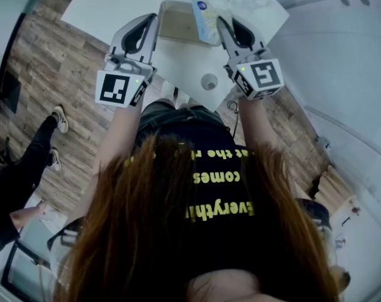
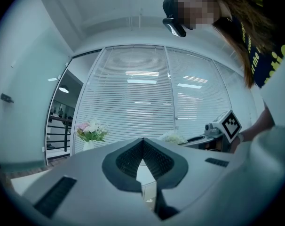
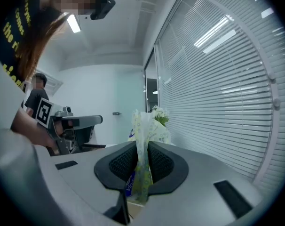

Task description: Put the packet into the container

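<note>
Your right tongs (image 3: 142,149) are clamped on the packet (image 3: 143,125), which stands upright between the pads with its top poking out past the tips. Seen from your head, the packet overlaps the right edge of the open container (image 1: 175,25) on the white table (image 1: 109,5); whether it touches the container you cannot tell. Your left tongs (image 2: 143,142) have their tips together with nothing between them, and sit at the container's left edge.
</note>
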